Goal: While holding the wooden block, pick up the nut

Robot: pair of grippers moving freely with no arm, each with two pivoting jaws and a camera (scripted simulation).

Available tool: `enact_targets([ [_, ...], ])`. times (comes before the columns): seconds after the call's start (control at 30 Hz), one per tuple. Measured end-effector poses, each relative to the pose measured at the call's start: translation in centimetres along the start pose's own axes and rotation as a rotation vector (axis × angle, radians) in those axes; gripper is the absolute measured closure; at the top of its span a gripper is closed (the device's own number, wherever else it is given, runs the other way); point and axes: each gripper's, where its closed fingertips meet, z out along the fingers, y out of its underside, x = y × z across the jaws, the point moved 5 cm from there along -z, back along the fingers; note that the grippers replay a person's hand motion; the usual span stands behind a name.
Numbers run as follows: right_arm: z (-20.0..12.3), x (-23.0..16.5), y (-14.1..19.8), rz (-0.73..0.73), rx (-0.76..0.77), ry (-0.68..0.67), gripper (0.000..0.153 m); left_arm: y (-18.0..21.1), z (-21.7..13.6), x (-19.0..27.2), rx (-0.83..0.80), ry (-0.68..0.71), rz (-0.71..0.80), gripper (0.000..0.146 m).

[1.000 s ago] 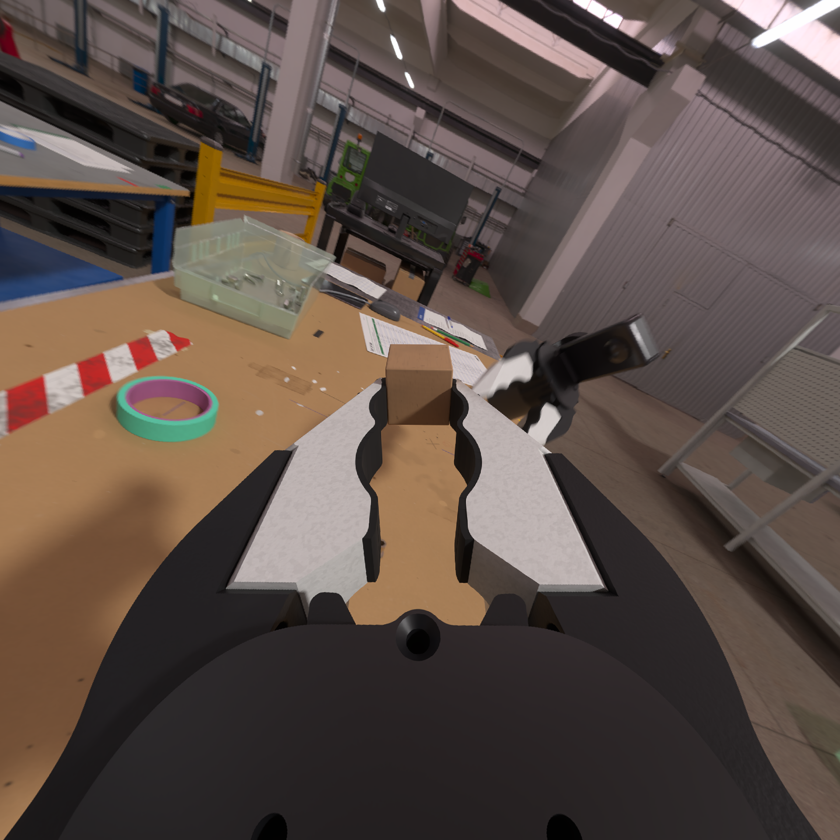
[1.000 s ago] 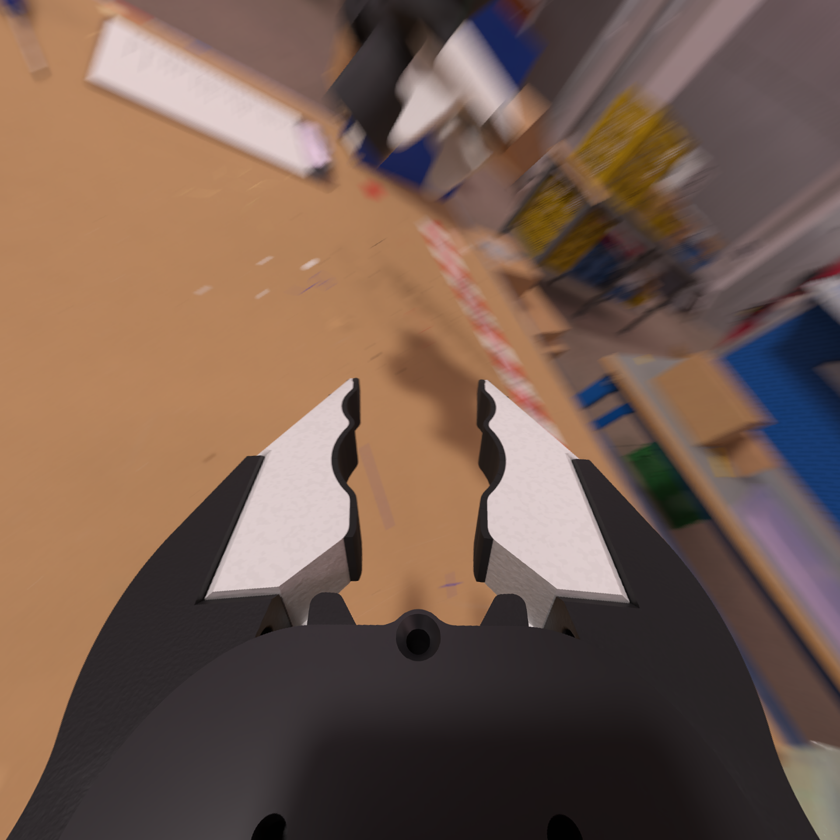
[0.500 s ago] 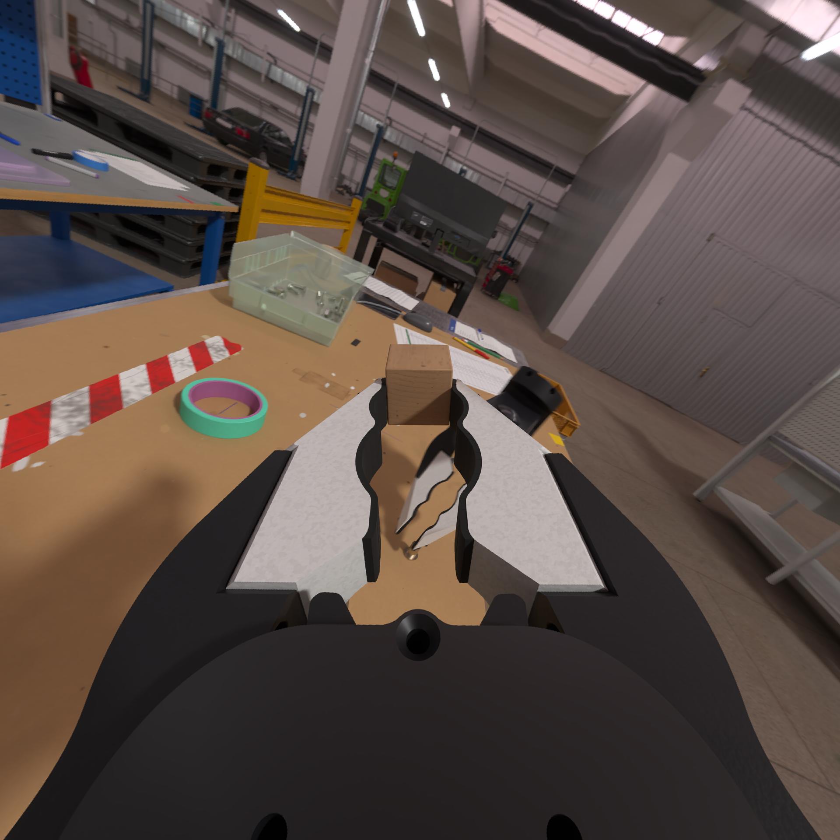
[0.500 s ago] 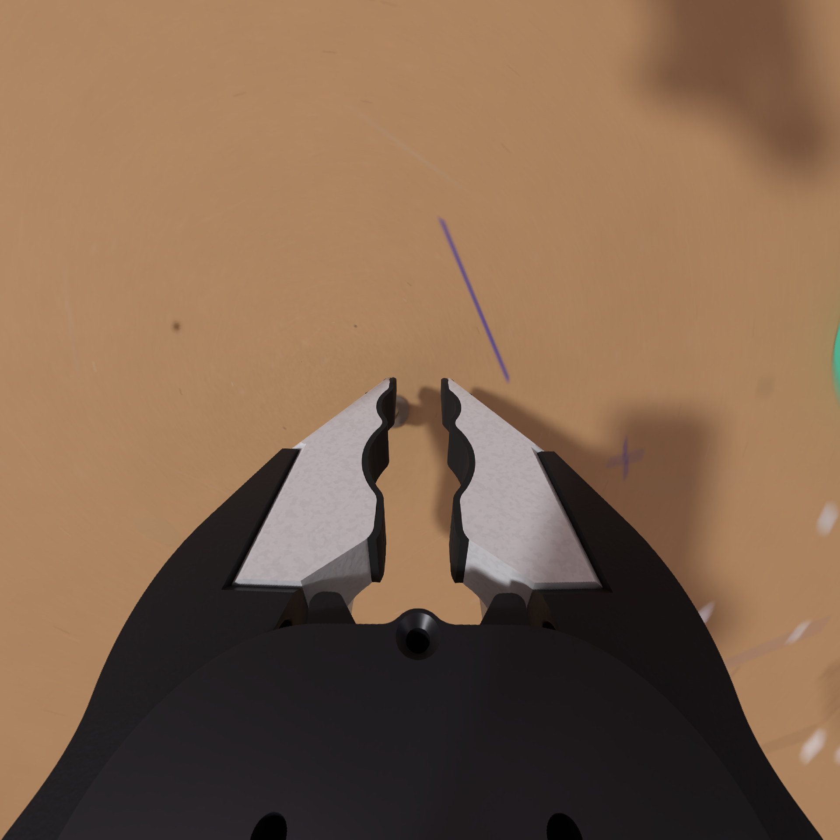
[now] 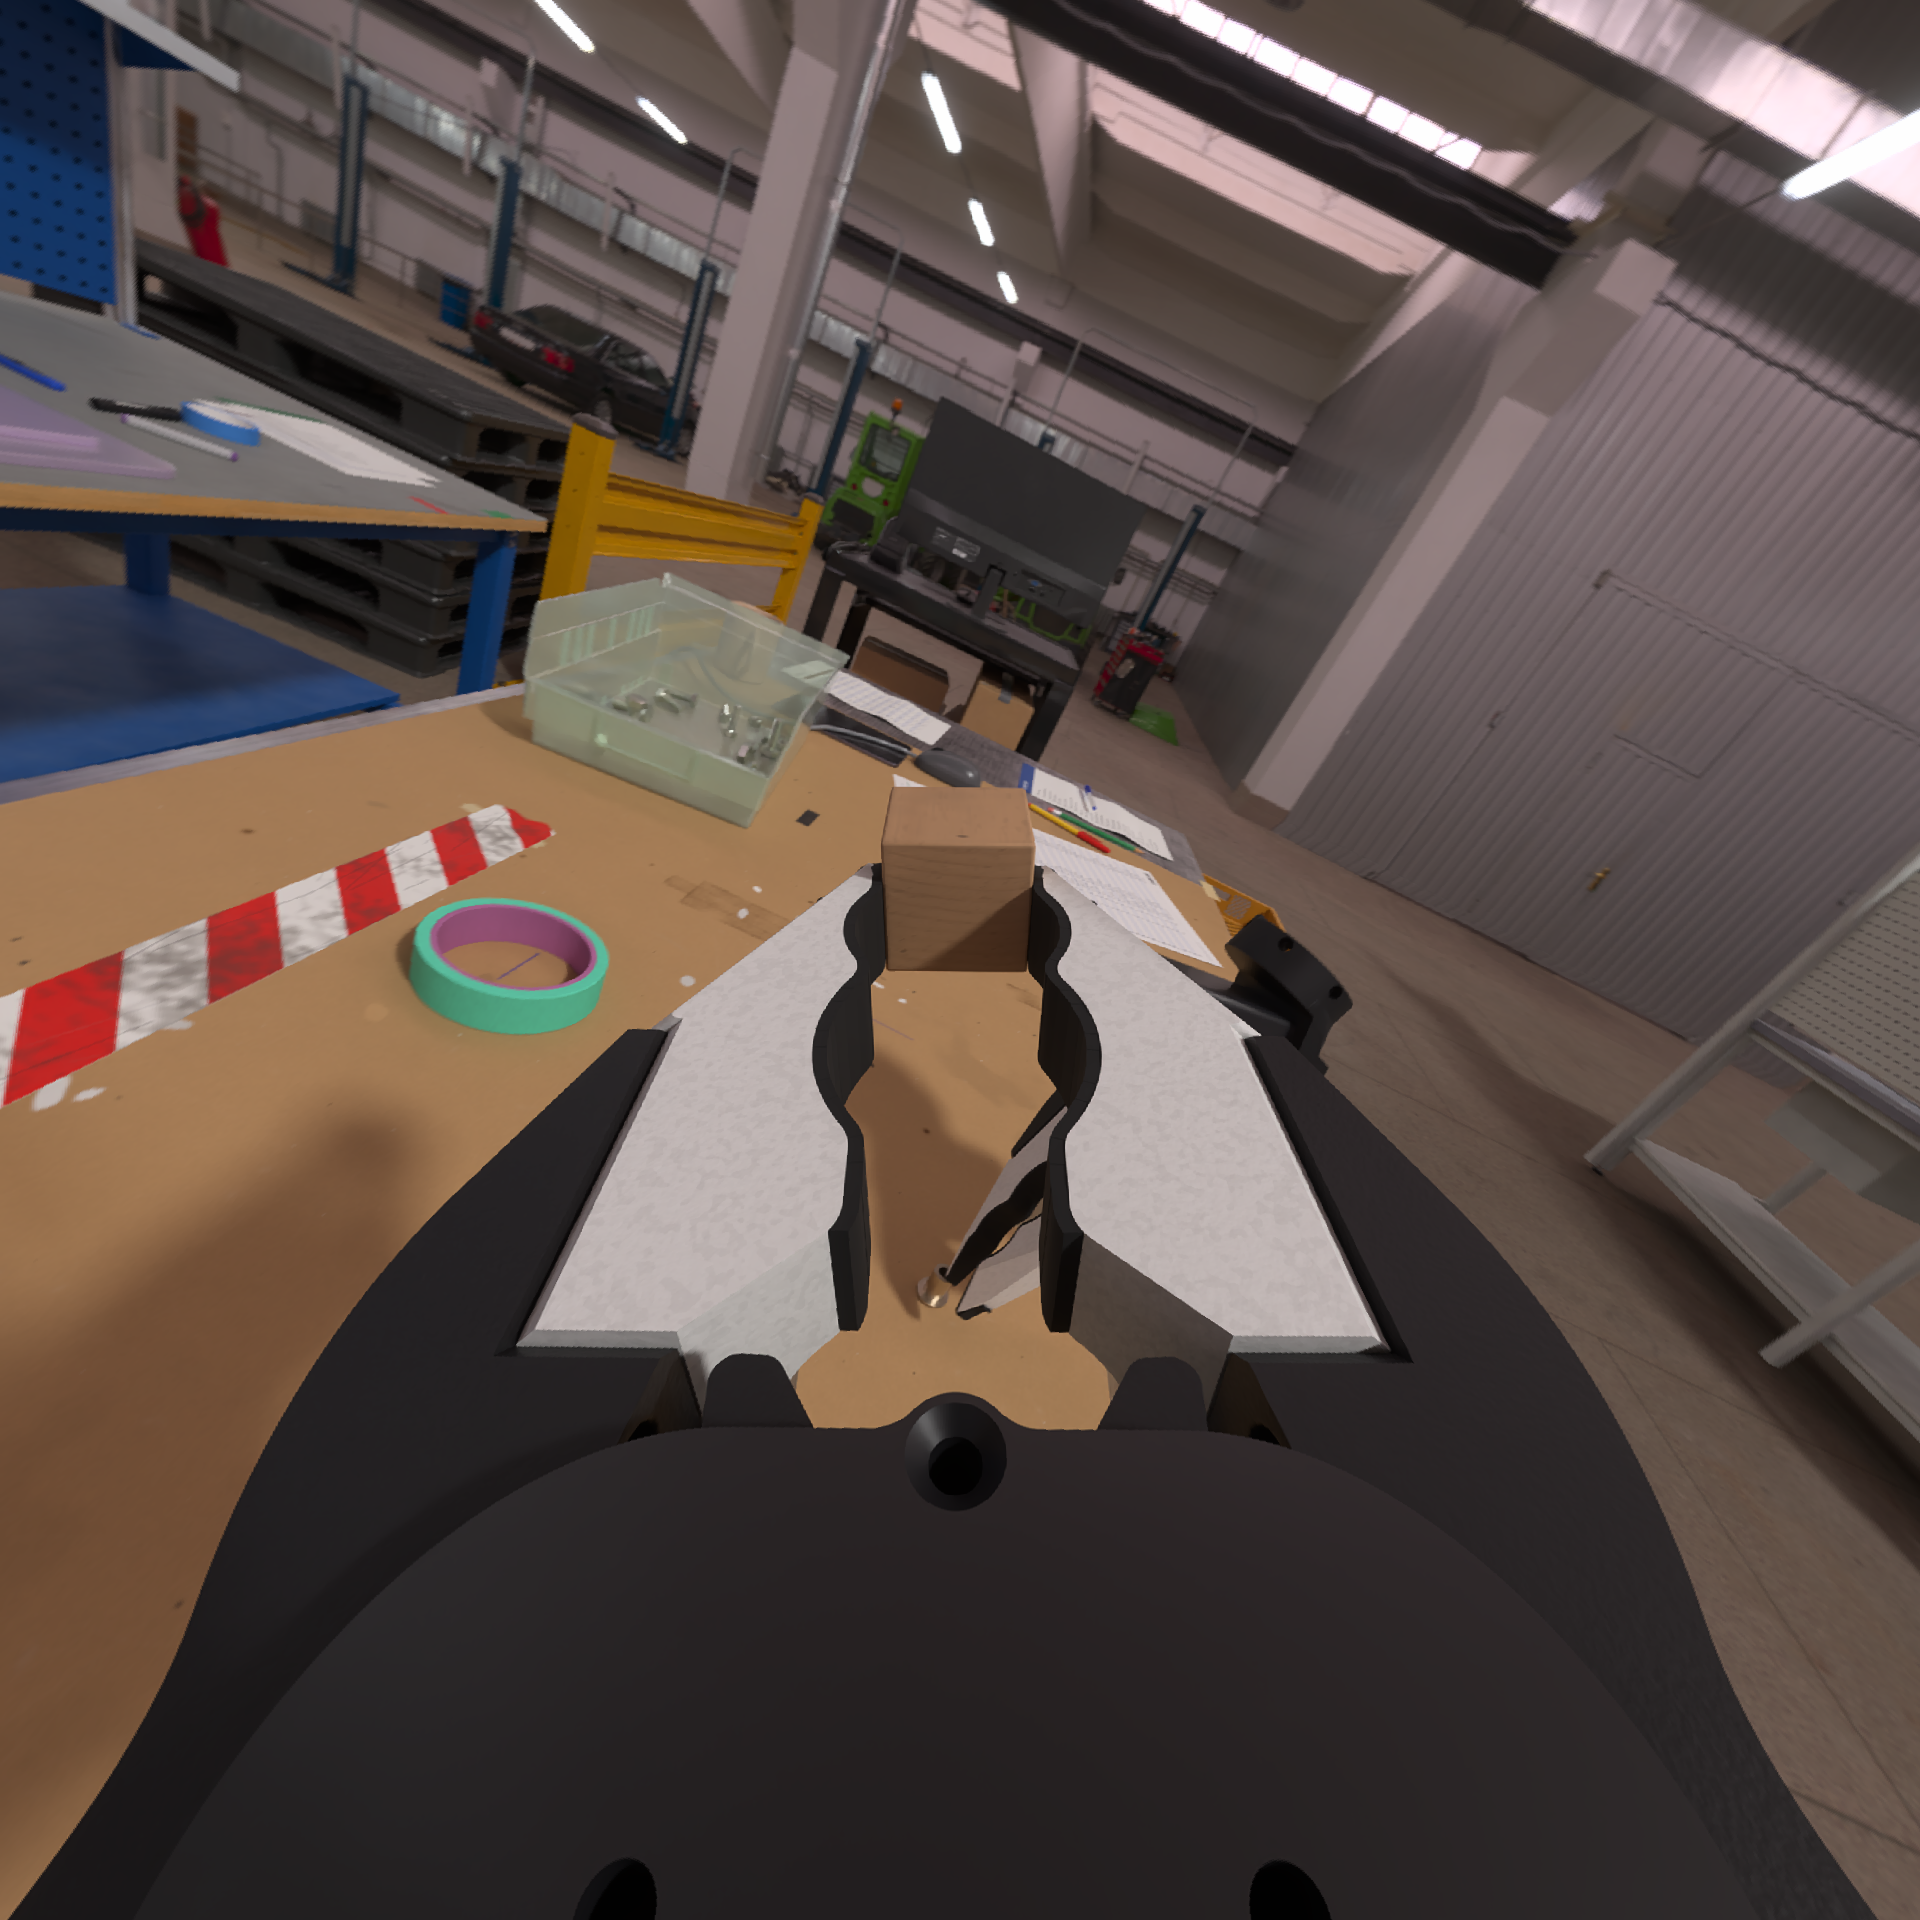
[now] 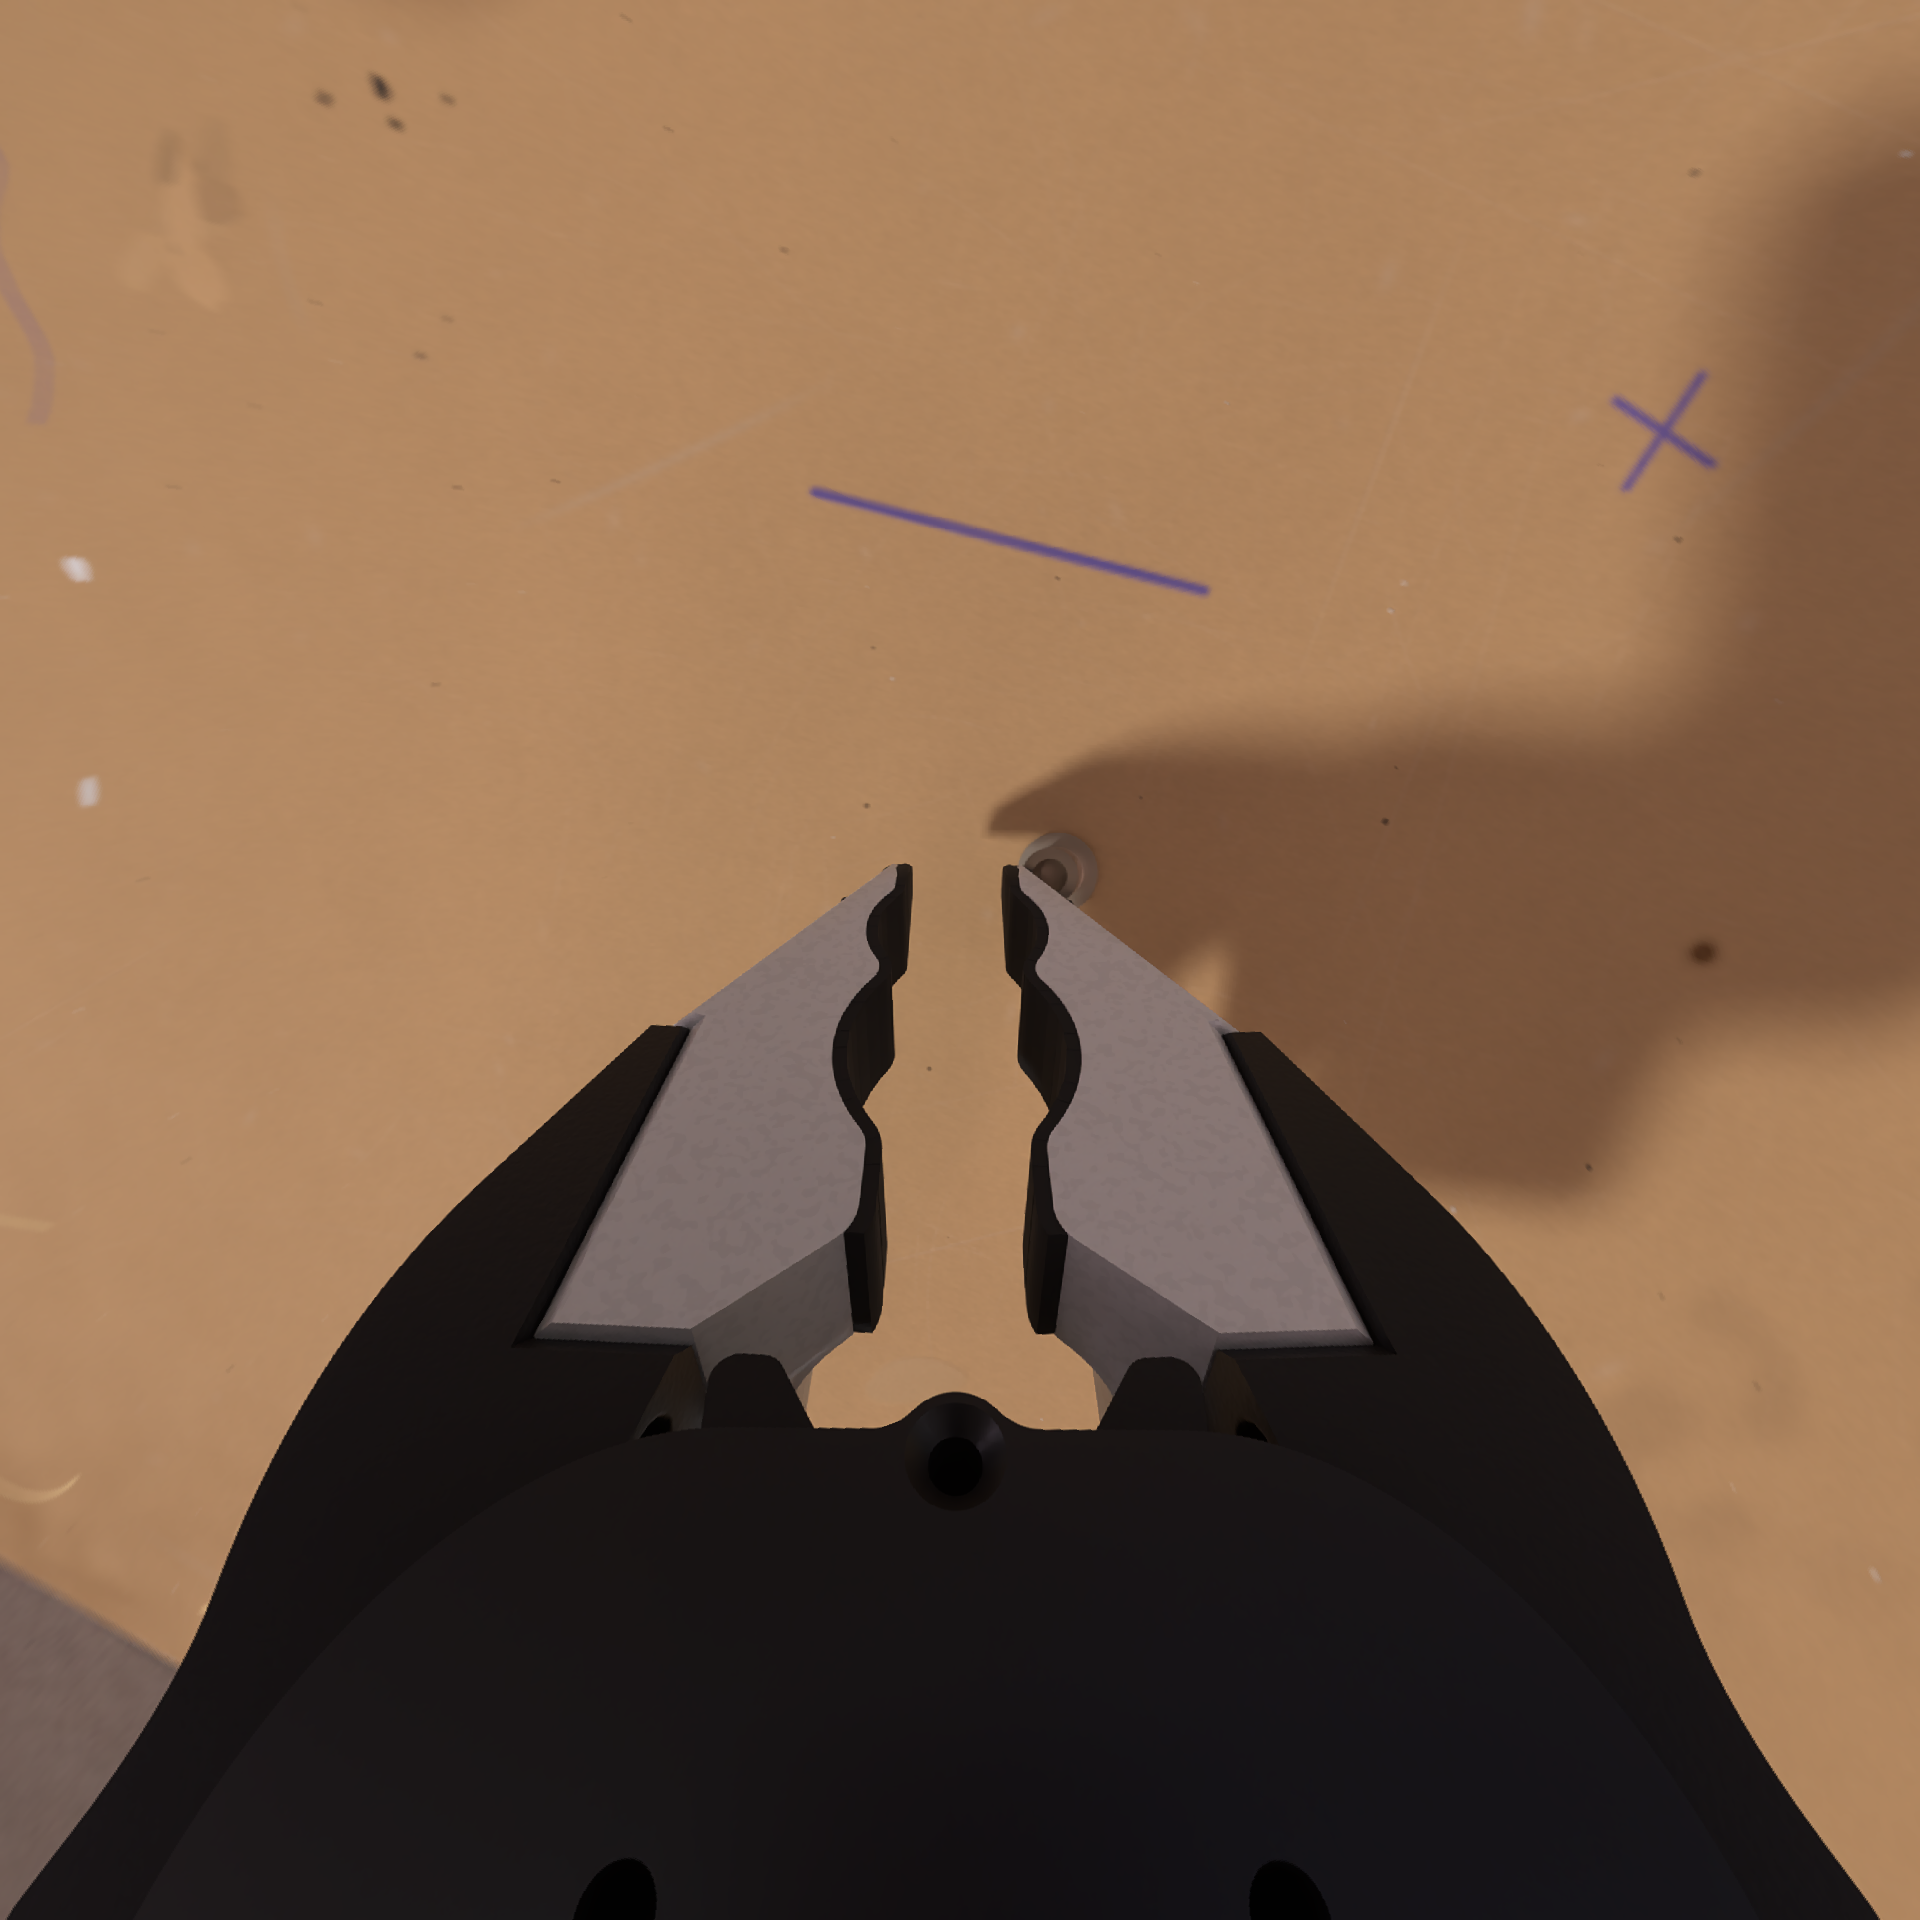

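My left gripper [image 5: 956, 914] is shut on the wooden block [image 5: 956, 883], a light brown cube held at the fingertips above the table. The nut [image 6: 1058, 868] is small and metallic and lies on the brown tabletop. My right gripper [image 6: 956, 873] points down at the table with its jaws a narrow gap apart and nothing between them. The nut sits just outside the right fingertip [image 6: 1023, 894], touching or almost touching it. In the left wrist view the nut [image 5: 932, 1291] shows beside the right gripper's fingers [image 5: 1003, 1236].
A green tape roll [image 5: 507, 966], a red-and-white tape strip [image 5: 260, 935], a clear bin of bolts [image 5: 675, 707] and papers [image 5: 1122, 894] lie on the table. The table edge runs along the right. A purple line [image 6: 1008, 540] and cross [image 6: 1662, 431] mark the tabletop.
My right gripper came down to the table and turned; the nut was by its left fingertip and is now by its right fingertip. The left gripper still holds the block.
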Motion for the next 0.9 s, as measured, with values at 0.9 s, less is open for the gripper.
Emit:
enact_targets([
  [0.9, 0.9, 0.3, -0.7, 0.270, -0.180, 0.200, 0.102, -1.3, -0.9, 3.1, 0.022, 0.113, 0.017, 0.120],
])
